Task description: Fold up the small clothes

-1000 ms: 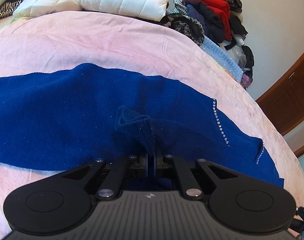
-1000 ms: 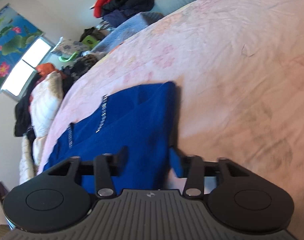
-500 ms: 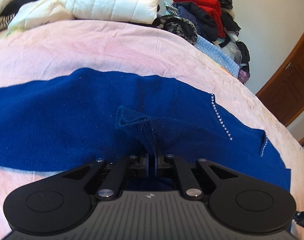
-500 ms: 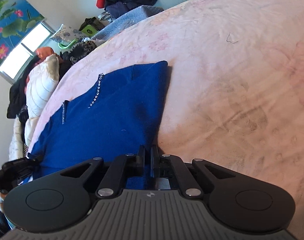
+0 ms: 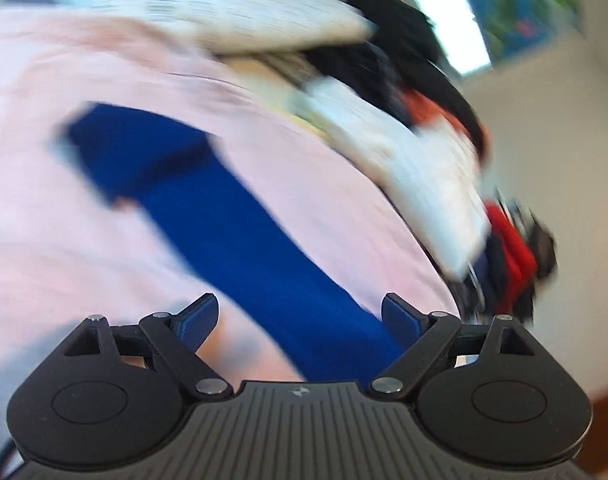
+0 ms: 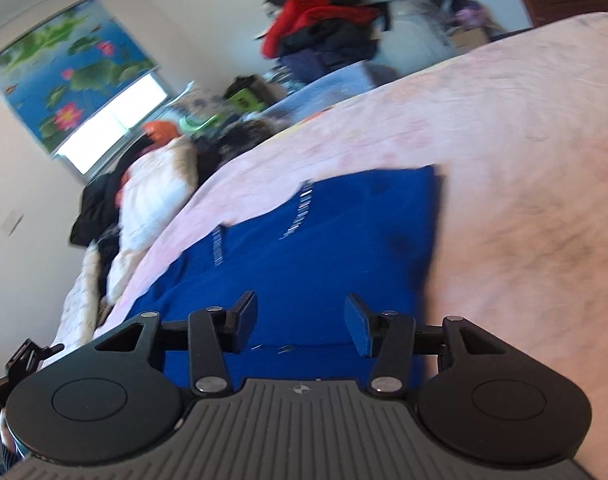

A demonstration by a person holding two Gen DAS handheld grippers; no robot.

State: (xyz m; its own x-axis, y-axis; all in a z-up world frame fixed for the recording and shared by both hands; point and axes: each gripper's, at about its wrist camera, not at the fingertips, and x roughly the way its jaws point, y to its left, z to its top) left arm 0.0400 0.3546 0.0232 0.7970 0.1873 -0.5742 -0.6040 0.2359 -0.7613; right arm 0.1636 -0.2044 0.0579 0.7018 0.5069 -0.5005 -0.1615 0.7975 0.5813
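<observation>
Fold release under way: blue garment (image 6: 304, 264) laid on pink bedsheet (image 6: 504, 128); left gripper (image 5: 299, 316) and right gripper (image 6: 299, 320) jaws opening, nothing clamped. Fresh edge to be gripped next.

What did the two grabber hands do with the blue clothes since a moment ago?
The left gripper was pinching a bunched fold of the dark blue knitted garment; it has let go, its jaws are opening, and its view has swung across the bed. The right gripper, briefly shut half a second ago, is opening too, with nothing pinched. The garment still lies on the pink bedsheet, and the heap of clothes is unchanged.
</observation>
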